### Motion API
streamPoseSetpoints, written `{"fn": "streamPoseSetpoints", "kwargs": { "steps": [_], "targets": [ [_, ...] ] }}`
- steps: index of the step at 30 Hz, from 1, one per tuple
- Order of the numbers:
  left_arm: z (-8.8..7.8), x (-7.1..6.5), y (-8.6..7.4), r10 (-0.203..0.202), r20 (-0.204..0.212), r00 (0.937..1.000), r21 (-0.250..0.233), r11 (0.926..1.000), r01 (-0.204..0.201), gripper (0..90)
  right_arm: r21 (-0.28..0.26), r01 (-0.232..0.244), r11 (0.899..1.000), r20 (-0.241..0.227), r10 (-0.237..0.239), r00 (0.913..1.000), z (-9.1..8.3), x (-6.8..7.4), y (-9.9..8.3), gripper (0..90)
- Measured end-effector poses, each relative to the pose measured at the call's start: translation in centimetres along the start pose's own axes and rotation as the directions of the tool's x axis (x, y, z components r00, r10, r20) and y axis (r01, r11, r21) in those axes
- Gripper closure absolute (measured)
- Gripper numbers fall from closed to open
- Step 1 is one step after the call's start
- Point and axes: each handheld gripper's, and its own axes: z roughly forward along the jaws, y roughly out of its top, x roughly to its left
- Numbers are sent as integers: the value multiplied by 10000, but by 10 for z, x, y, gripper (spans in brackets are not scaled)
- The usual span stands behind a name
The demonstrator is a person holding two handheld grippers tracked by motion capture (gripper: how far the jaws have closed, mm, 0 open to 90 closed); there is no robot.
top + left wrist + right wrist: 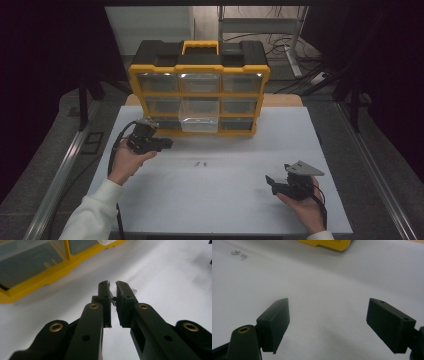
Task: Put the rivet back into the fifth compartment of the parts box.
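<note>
A: Where does the left gripper (167, 144) stand, and what does it hold?

B: Near the table's (220, 200) left edge, just before the yellow organizer (199, 90) at the far edge. Its jaws are nearly closed, pinching a small metal screw (113, 300) between the pads.

A: And the right gripper (271, 183)?

B: Near the right front corner, jaws spread wide, nothing between them. Two loose screws (200, 163) lie at the table's middle, between both grippers.
</note>
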Motion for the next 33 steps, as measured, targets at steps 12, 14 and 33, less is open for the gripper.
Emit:
{"fn": "streamPoseSetpoints", "kwargs": {
  "steps": [12, 14, 33],
  "targets": [
    [-14, -2, 10, 114, -144, 9998, -287, 9995, -118, 832, 20, -2, 10000, 3, 2, 10000, 0, 0, 0, 195],
    [-18, -2, 13, 144, -176, 9997, -413, 9990, -152, 831, 21, -5, 10000, 2, 5, 10000, 0, 0, 0, 195],
    [-37, -1, 30, 211, -459, 9987, -673, 9974, -242, 832, 31, -37, 10000, -9, 37, 10000, 1, 0, 0, 195]
  ]
}}
